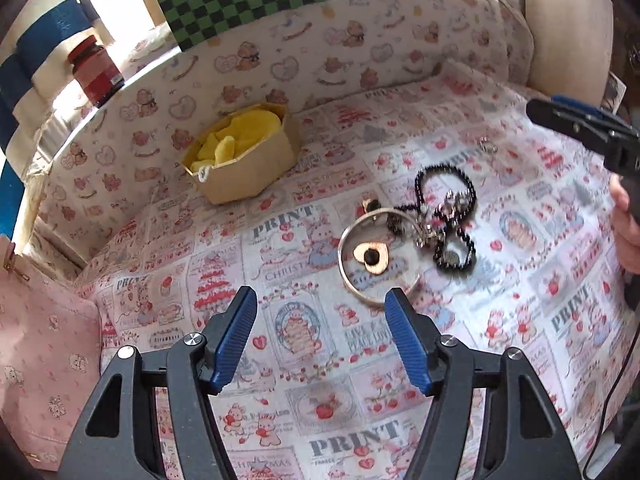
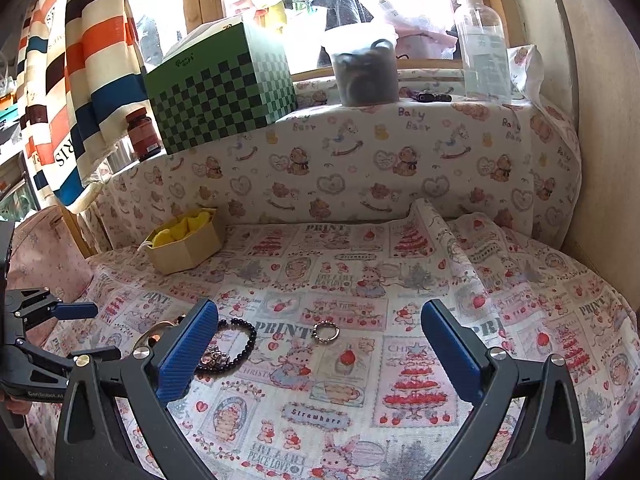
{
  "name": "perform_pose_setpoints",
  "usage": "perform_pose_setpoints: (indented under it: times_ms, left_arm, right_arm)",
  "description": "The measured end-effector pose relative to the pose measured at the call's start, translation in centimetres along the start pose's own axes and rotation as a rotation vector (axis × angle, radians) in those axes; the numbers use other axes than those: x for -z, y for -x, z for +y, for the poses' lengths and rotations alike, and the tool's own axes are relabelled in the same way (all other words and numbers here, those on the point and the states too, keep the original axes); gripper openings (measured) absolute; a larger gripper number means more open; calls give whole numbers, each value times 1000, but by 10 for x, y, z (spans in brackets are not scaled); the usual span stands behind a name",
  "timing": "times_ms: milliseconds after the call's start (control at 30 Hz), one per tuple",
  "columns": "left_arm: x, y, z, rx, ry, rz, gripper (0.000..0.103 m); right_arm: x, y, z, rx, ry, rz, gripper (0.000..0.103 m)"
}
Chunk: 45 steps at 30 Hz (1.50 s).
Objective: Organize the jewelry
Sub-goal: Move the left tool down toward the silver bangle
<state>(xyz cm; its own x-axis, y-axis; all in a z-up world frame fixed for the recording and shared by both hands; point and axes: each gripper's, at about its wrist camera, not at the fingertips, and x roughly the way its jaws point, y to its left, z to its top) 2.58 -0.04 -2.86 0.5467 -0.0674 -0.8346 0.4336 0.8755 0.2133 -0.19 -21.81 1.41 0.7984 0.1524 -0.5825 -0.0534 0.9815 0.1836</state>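
Left claw (image 1: 320, 332) spread wide, nothing between the blue ribbed pads, hovering over the printed pink-and-white cartoon cloth (image 1: 304, 344) that covers the bench. Just past its tips: silver metal bangle (image 1: 378, 256) lying flat, with a copper-coloured heart-shaped piece (image 1: 372, 257) inside the ring. Touching the bangle's far-right side, black beaded bracelet (image 1: 448, 208) tangled with small silver charms (image 1: 430, 232).

Right claw (image 2: 320, 340) also spread wide, empty. Small silver beaded ring (image 2: 325, 332) sits alone on the cloth between its fingers, further out, touching neither. The bracelet pile is partly hidden behind its left finger.

Far left, against the bear-print padded backrest (image 1: 360, 48): tan octagonal cardboard box (image 1: 244, 156), open, yellow fabric lining (image 1: 236, 136) inside. On the ledge above: green-and-black checkered box (image 2: 220, 96).
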Motion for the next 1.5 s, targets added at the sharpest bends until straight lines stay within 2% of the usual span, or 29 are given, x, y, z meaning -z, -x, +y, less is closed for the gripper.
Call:
perform_pose_setpoints:
  times_ms: [133, 300, 400, 467, 533, 667, 700, 767, 867, 933, 1000, 1067, 1167, 1233, 1367, 1433, 1500]
  left_arm:
    - [7, -15, -5, 32, -40, 51, 66]
    - [-5, -26, -1, 58, 40, 18, 68]
    - [-14, -31, -1, 14, 55, -33, 68]
    - [-19, -32, 1, 19, 81, -66, 67]
    - [-25, -35, -1, 57, 74, -77, 67]
    - [-39, -41, -5, 41, 67, -79, 67]
    - [-42, -40, -3, 55, 79, -81, 67]
    - [-48, -30, 4, 131, 131, -111, 67]
    - [-58, -20, 17, 213, 237, -133, 67]
    - [-66, -24, 20, 184, 302, -101, 67]
    - [-74, -35, 21, 133, 367, -35, 68]
    - [-78, -47, 20, 147, 428, 19, 68]
    - [-84, -61, 13, 129, 485, 76, 68]
    - [-86, -65, 7, 116, 490, 76, 71]
    - [-86, -73, -6, 14, 469, 112, 73]
    - [-87, -76, -8, -13, 467, 118, 72]
    - [-87, -76, -12, -60, 454, 114, 56]
  right_arm:
    - [1, 0, 5, 0, 23, 4, 103]
    - [2, -2, 3, 8, 19, 11, 103]
    - [1, -5, 0, 8, 1, 27, 103]
    - [1, -7, -2, 3, -8, 39, 103]
    - [1, -9, -2, -7, -16, 51, 103]
    - [2, -9, -1, -12, -15, 55, 103]
    - [1, -9, -1, -11, -12, 53, 103]
    - [1, -8, 0, -1, -4, 44, 103]
    - [0, -6, -1, -6, -13, 44, 103]
    - [0, -7, -3, -21, -25, 54, 103]
    - [0, -7, -3, -21, -27, 58, 103]
    - [0, -8, -3, -6, -23, 51, 103]
    - [0, -6, -4, 14, -19, 36, 103]
    - [-1, -4, -5, 22, -20, 27, 103]
    - [-2, -2, -7, 21, -28, 19, 103]
    - [-2, -1, -7, 24, -27, 16, 103]
    - [-2, 0, -6, 21, -23, 13, 103]
